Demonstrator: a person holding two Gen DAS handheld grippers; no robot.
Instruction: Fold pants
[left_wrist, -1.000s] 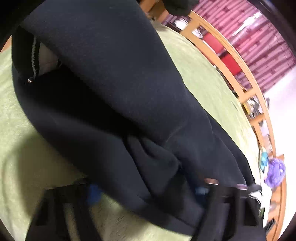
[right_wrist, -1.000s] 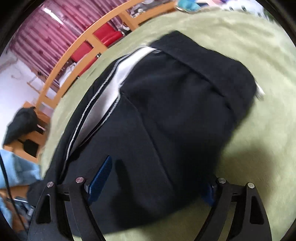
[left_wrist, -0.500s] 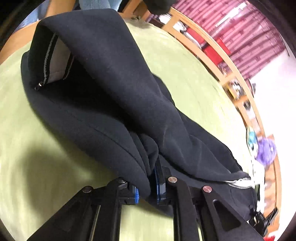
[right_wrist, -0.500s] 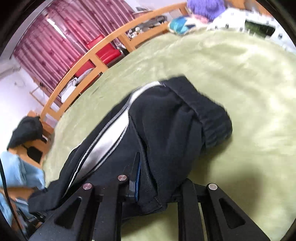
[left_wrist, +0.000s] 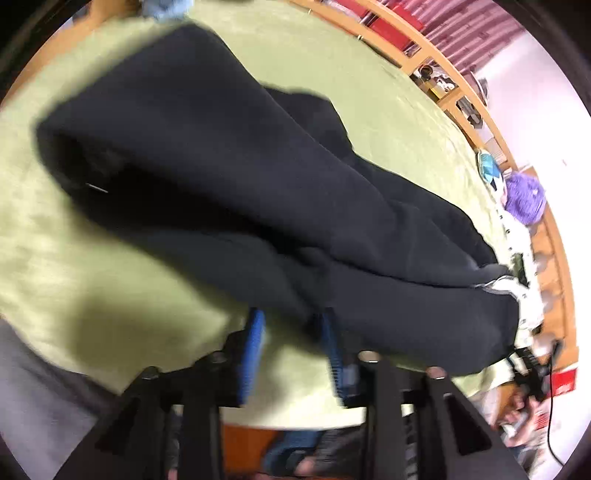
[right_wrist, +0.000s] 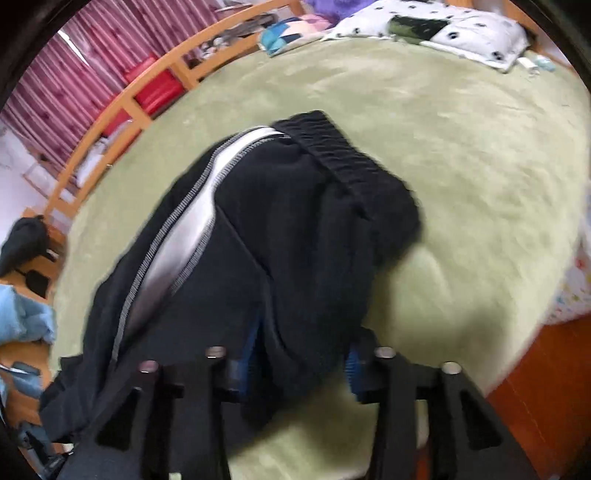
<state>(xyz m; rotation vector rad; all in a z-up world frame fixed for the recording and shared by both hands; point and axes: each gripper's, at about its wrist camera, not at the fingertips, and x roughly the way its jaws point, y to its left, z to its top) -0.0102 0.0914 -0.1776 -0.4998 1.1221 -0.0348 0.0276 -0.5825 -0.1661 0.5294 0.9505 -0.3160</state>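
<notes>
The black pants (left_wrist: 236, 155) lie in a bunched heap on the green bed cover (left_wrist: 55, 258). In the right wrist view the pants (right_wrist: 295, 229) show a grey side stripe and an elastic waistband at the far end. My left gripper (left_wrist: 293, 332) is open at the pants' near edge, with a fold of cloth lying loosely between its blue pads. My right gripper (right_wrist: 299, 354) is open too, its blue pads on either side of a hanging fold of the pants near the bed's edge.
A wooden bed rail (right_wrist: 122, 107) runs along the far side. A spotted pillow (right_wrist: 443, 33) and a purple soft thing (left_wrist: 524, 199) lie at the head end. Light blue cloth (right_wrist: 22, 317) lies at the left. The bed's near edge drops to the floor (right_wrist: 535, 369).
Both grippers were shut on folds of the pants half a second ago and have now opened. The pants have dropped onto the bed, and both grippers have drawn back toward the bed's edge.
</notes>
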